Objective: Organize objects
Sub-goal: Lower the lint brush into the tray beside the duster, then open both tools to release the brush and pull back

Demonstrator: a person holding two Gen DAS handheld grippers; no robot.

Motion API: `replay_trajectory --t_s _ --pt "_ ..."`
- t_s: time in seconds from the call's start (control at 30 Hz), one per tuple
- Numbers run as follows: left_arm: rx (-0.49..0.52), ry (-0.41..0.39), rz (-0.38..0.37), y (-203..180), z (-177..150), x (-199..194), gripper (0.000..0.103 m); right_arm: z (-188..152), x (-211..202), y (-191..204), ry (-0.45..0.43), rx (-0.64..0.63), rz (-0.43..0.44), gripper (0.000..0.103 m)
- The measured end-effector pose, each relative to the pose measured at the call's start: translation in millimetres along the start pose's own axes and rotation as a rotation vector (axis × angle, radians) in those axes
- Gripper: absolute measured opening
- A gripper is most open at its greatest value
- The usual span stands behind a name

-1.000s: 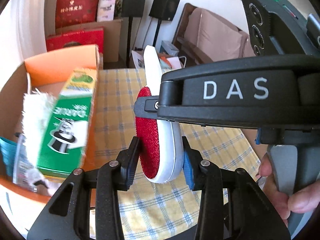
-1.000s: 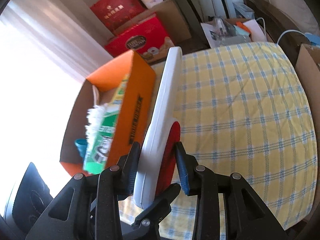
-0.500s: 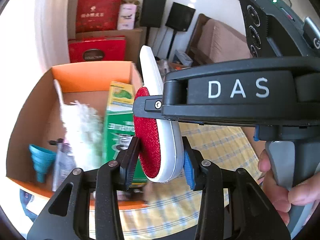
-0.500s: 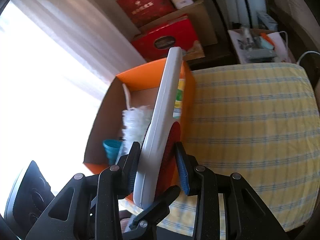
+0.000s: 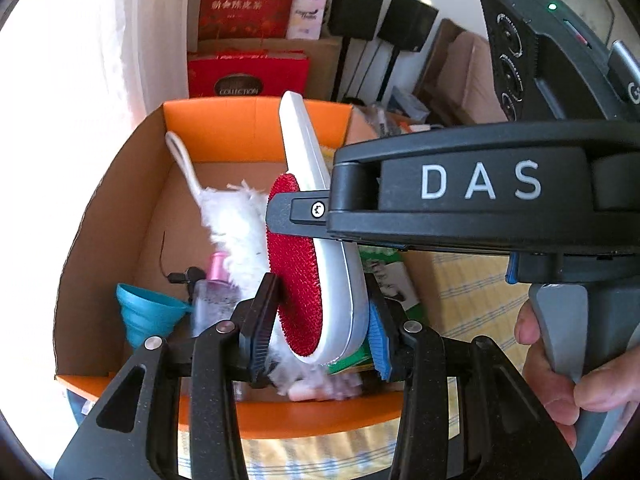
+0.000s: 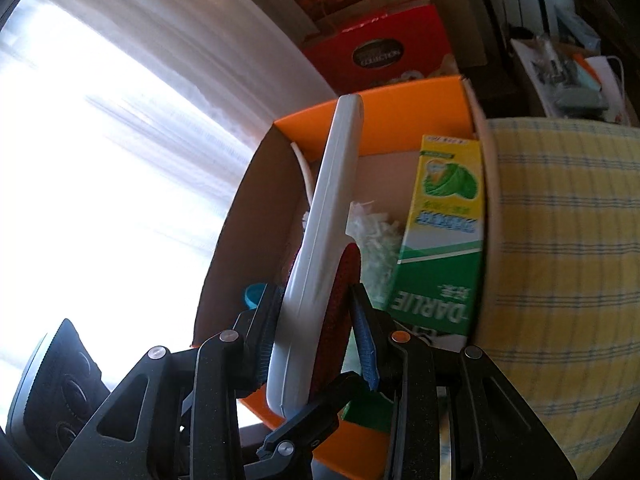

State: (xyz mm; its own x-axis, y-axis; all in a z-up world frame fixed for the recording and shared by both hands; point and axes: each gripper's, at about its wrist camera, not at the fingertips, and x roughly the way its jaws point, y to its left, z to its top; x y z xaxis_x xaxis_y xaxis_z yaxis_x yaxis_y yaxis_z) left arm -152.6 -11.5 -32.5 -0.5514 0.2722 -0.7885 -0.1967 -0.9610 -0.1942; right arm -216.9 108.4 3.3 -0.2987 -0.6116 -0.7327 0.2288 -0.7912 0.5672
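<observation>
A white lint brush [image 5: 320,240] with a red pad is held upright by both grippers above an open orange cardboard box [image 5: 248,120]. My left gripper [image 5: 320,320] is shut on its lower end. My right gripper [image 6: 316,328] is shut on the same brush [image 6: 320,240] from the opposite side; its black body crosses the left wrist view. Inside the box lie a white fluffy duster [image 5: 236,224], a blue funnel [image 5: 144,312], a clear bottle with a pink cap [image 5: 212,292] and a green Darlie toothpaste box [image 6: 440,240].
The box stands on a yellow checked tablecloth [image 6: 560,260] at the table's window side. Red gift boxes [image 5: 248,76], speakers on stands [image 5: 360,12] and a sofa [image 5: 468,64] are behind. Bright curtains [image 6: 100,160] fill the left.
Both grippers carried the brush leftward from over the tablecloth to over the box's interior. The grip on the brush is unchanged.
</observation>
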Motion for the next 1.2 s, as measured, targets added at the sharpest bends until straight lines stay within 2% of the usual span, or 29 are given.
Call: replay_trajectory --t_s 0.37,0.5,0.53,0.57,0.63,0.9,1.07,1.2 --pt "-0.014 0.036 0.001 7 -13 12 0.041 -11 30 -13 0.047 0.023 0.000 0.036" --pt "-0.021 0.029 0.024 9 -14 9 0.048 -14 28 -11 0.044 0.010 -0.022 0.037" --pt "-0.028 0.030 0.032 10 -15 8 0.054 -14 26 -11 0.039 0.005 -0.031 0.037" --pt "-0.038 0.031 0.033 11 -15 7 0.060 -15 25 -10 0.037 0.006 -0.028 0.043" --pt "-0.064 0.029 0.016 14 -15 2 0.062 -17 19 -9 0.028 0.004 -0.007 0.053" --pt "-0.064 0.001 0.016 11 -17 -16 0.074 -28 -20 5 -0.052 -0.072 -0.038 0.069" --pt "-0.062 0.000 0.007 6 -20 -25 0.078 -34 -43 5 -0.106 -0.102 -0.081 0.086" --pt "-0.069 -0.027 0.011 3 -24 -36 0.087 -39 -59 0 -0.150 -0.122 -0.142 0.089"
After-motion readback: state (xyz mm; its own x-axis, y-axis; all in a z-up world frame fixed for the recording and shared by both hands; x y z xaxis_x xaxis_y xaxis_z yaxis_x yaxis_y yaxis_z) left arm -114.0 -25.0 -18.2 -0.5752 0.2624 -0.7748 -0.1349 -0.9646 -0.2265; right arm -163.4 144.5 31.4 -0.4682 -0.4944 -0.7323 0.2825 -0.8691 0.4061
